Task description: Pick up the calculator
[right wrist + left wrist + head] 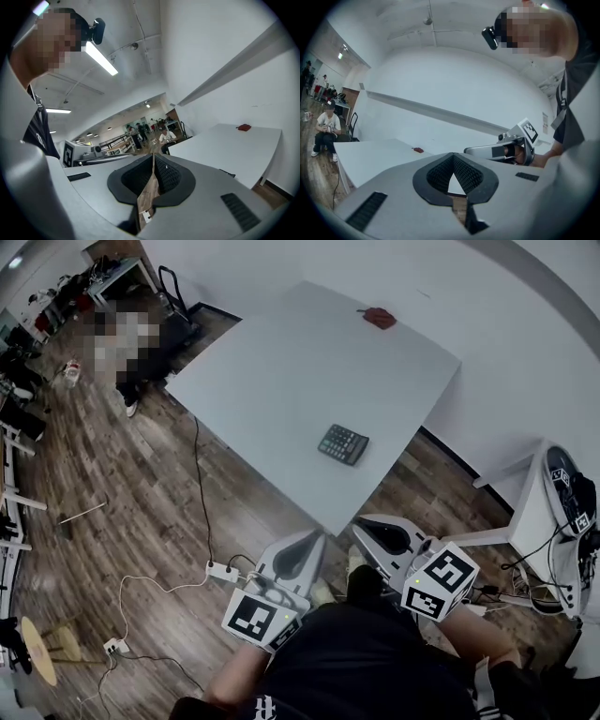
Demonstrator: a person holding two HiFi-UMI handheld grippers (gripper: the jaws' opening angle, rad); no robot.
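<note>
**The calculator waits near the table's edge**

The big white table [300,381] is nearly bare. The person holds both grippers low, close to the body, just off the table's near corner.

The left gripper [317,536] has its jaw tips pressed together, with nothing between them. The right gripper [362,527] is closed too, also with nothing in it. Both are well apart from the calculator.

The dark calculator [343,444] lies flat, keys up, close to the table's right edge and not far from the near corner. It is probably light and hard, with smooth plastic sides that could slip. Because it lies so flat, a jaw likely cannot get under it. The best hold looks like a pinch across its two long sides, not on the keys or the screen.

A small red thing [379,318] sits by the far corner.
</note>
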